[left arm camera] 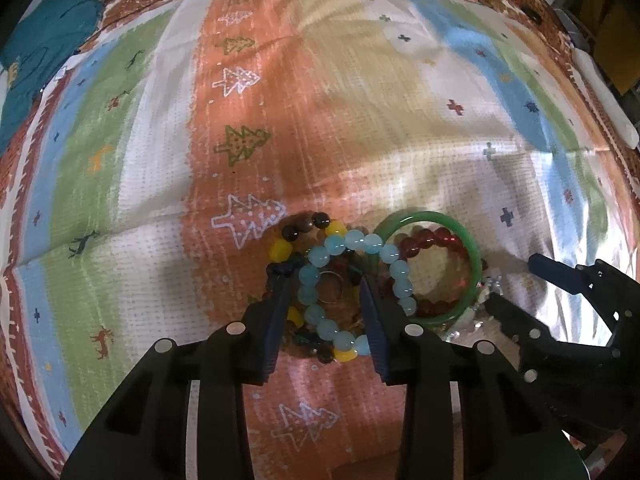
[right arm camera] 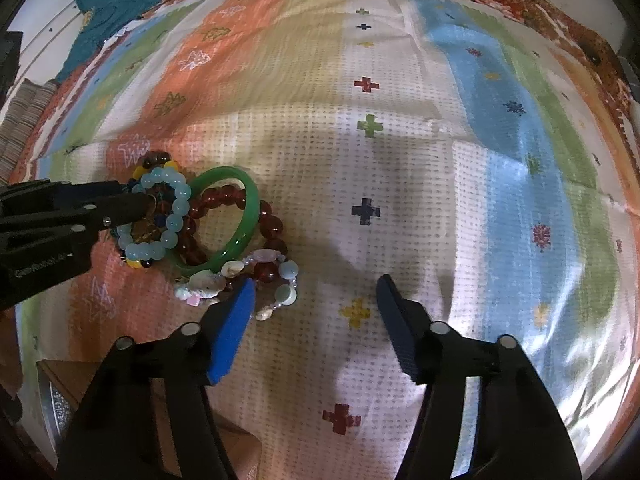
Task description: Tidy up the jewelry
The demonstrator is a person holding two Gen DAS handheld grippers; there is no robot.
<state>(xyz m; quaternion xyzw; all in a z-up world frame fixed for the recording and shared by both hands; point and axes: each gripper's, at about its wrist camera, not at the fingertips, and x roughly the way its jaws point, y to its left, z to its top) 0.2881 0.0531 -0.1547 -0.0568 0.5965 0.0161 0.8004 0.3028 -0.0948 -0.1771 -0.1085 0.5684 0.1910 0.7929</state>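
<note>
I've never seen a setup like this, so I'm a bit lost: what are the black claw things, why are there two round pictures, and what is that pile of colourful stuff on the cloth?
There is no robot here. A person holds a two-finger gripper in each hand, and each carries a wide-angle camera looking along its fingers, hence the two round, bent pictures.

One picture comes from the left gripper, the other from the right gripper; each also shows the other from the side.

On the patterned cloth lies a heap of jewelry: a light blue bead bracelet, a green bangle, a dark red bead bracelet, a yellow and brown bead bracelet and a shell bracelet.

The left gripper's fingers straddle the blue bracelet, jaws apart, not clamped. The right gripper is wide open beside the shell bracelet. Nothing is held.
</note>
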